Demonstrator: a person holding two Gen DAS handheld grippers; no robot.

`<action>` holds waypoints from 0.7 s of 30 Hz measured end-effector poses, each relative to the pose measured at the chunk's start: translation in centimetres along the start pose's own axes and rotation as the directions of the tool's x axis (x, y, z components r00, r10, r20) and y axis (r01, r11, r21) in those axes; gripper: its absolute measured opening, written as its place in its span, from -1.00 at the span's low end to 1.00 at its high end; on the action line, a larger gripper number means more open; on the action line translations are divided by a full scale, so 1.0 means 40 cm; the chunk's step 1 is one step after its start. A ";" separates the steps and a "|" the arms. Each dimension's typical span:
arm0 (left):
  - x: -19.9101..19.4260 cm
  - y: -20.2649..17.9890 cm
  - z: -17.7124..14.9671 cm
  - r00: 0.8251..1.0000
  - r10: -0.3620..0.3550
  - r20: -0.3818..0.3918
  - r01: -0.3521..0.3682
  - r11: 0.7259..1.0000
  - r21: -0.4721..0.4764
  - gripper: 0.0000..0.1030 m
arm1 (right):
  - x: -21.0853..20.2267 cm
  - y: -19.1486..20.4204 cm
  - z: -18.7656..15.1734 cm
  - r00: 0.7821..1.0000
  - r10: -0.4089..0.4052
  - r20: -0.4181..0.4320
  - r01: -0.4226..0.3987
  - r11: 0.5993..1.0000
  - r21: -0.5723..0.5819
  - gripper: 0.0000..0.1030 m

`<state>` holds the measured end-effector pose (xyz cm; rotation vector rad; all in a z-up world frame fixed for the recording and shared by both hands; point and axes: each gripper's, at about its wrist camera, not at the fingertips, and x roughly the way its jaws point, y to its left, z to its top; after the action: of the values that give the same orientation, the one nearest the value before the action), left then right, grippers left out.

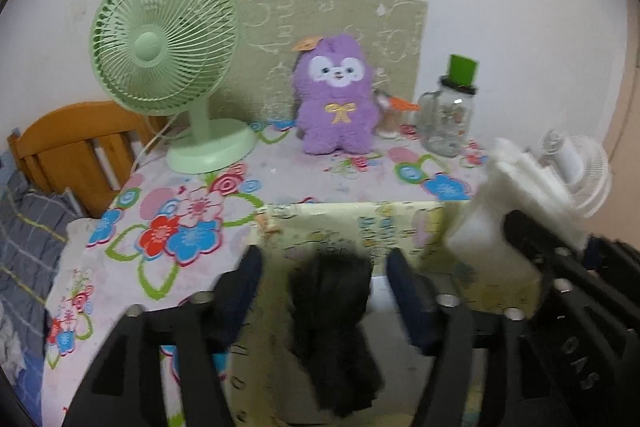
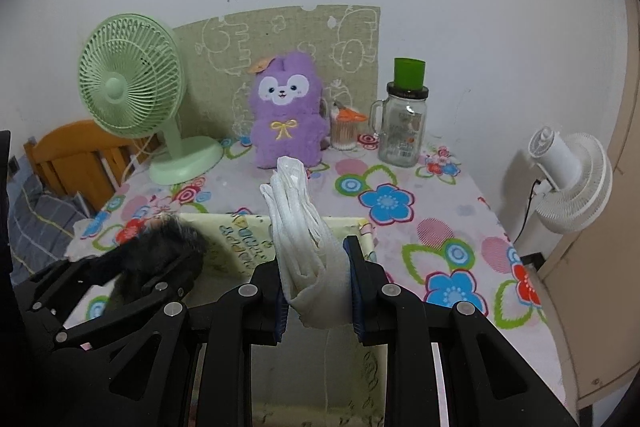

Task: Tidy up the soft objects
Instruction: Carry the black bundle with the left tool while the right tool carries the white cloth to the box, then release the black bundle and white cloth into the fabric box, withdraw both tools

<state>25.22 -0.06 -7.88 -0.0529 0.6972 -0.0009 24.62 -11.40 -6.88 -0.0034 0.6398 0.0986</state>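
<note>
Two grippers over a pale yellow printed fabric box (image 2: 240, 247), each with a soft thing.

The right gripper (image 2: 318, 279) pinches a white, ribbed, folded cloth (image 2: 300, 223) above the box near the desk's front edge. The left gripper (image 1: 324, 279) stands spread around a black fuzzy lump (image 1: 332, 327); touching cannot be told. A fluffy purple plush rabbit (image 1: 338, 95) sits at the flowered desk's back edge.

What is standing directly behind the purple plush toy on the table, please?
Behind the purple plush toy a patterned greenish board leans against the wall; its lower middle is hidden by the toy.
</note>
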 end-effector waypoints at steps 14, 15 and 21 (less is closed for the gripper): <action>-0.008 -0.007 -0.010 1.000 -0.026 0.000 0.026 0.999 0.021 0.86 | 0.000 -0.004 0.003 1.000 0.010 0.012 -0.010 1.000 0.006 0.75; -0.014 -0.008 -0.011 1.000 -0.028 0.001 0.028 0.999 0.022 0.86 | -0.004 -0.004 0.003 1.000 0.015 0.011 -0.015 1.000 0.007 0.75; -0.065 -0.015 -0.012 0.999 -0.033 0.025 0.032 0.999 0.023 0.93 | -0.048 -0.010 0.005 0.999 0.025 0.029 -0.026 0.999 0.024 0.90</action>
<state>22.93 -0.64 -6.53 -0.0424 0.6710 -0.0389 23.25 -11.95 -5.58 0.0300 0.6128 0.1154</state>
